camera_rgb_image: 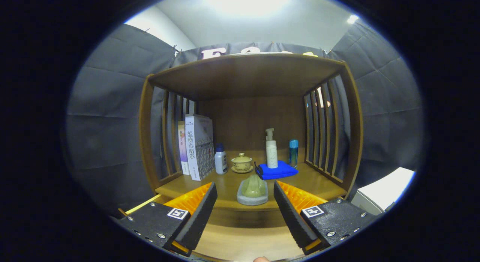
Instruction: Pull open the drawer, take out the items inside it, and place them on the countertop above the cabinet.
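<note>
My gripper (245,202) is open, its two fingers spread wide with nothing between them. Just beyond the fingertips, a green soap-like piece on a grey dish (252,193) rests near the front edge of the wooden countertop (180,187). The countertop sits inside a wooden cabinet with slatted sides (150,134). Below the fingers lies a lighter wooden surface (240,243); whether it is the drawer I cannot tell.
Further back on the countertop stand two books (197,145), a small white bottle with a blue cap (220,159), a lidded tea cup on a saucer (241,163), a pump bottle (271,149) on a folded blue cloth (276,170), and a blue bottle (293,152). A white surface (386,190) shows beyond the cabinet's right side.
</note>
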The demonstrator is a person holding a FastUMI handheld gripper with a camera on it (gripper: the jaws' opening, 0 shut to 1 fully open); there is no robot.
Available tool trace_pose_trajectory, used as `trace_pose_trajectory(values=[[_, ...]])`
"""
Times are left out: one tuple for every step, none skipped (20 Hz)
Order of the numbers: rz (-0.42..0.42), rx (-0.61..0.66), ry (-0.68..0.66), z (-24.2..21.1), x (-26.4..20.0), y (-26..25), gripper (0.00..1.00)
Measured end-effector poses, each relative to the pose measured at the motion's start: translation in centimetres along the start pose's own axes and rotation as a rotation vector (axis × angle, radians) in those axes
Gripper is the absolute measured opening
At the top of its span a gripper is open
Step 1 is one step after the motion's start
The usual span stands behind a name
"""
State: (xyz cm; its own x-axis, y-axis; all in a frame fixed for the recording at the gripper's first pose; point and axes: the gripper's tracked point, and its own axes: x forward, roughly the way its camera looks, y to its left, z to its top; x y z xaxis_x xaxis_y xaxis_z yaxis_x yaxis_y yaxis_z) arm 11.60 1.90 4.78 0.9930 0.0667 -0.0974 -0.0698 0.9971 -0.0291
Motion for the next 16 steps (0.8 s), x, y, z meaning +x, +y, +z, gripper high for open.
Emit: trace_pose_trajectory(values=[[-0.001, -0.007, -0.010, -0.2, -0.9, 0.0, 0.94], [-0.001, -0.019, -0.021, -0.5, -1.7, -0.1, 0.94], [-0.004, -0.029, -0.039, -0.5, -2.5, -0.1, 0.94], [-0.007, -0.039, -0.057, -0.4, -3.2, -0.1, 0.94], [-0.007, -0.050, -0.075, -0.3, -3.8, -0.1, 0.94], [-0.009, -0.062, -0.091, -0.3, -4.5, -0.1, 0.94], [-0.014, -0.070, -0.101, -0.4, -5.0, -0.2, 0.94], [-0.015, -0.069, -0.107, -0.6, -5.6, -0.2, 0.94], [-0.010, -0.059, -0.112, -0.9, -6.3, 0.0, 0.94], [-0.006, -0.050, -0.118, -1.2, -7.1, 0.2, 0.94], [-0.007, -0.048, -0.123, -1.6, -7.7, 0.2, 0.94], [-0.007, -0.045, -0.127, -2.1, -8.5, 0.2, 0.94], [-0.003, -0.036, -0.133, -2.6, -9.1, 0.5, 0.94], [0.007, -0.025, -0.136, -3.2, -9.7, 0.9, 0.94], [0.016, -0.022, -0.132, -3.8, -10.1, 1.3, 0.94], [0.020, -0.027, -0.128, -4.5, -10.4, 1.6, 0.94]])
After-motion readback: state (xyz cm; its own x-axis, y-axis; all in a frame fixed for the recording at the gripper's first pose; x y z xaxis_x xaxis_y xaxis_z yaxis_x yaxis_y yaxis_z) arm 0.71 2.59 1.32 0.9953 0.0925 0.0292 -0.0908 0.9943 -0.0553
